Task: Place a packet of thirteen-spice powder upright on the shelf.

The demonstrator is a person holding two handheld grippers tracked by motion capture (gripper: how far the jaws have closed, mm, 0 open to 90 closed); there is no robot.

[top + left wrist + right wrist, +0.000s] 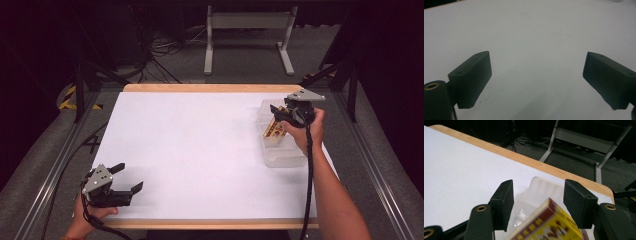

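Step in hand, as judged: lowering a yellow-and-maroon printed cardboard box into the clear plastic open-topped bin at the right side of the white-covered counter.

Right gripper: over the bin's far end, held well out from the body, forearm reaching forward along the counter's right edge. In the right gripper view the box sits tilted between the jaws, one corner up, the bin's far wall just beyond. Jaws stand partly open at about the box's width; whether both pads actually press on it cannot be told from here. In the high view the box leans at a slant, lower end inside the bin.

Left gripper: near the counter's front left corner, low, resting or hovering just above the surface, pointing right. Jaws spread wide, nothing between them; the left gripper view shows bare counter ahead.

Next move, as judged: level or settle the box down into the bin, then spread the right jaws and draw back upward without snagging the bin wall. The light bin might shift, and the left gripper is well apart from it.
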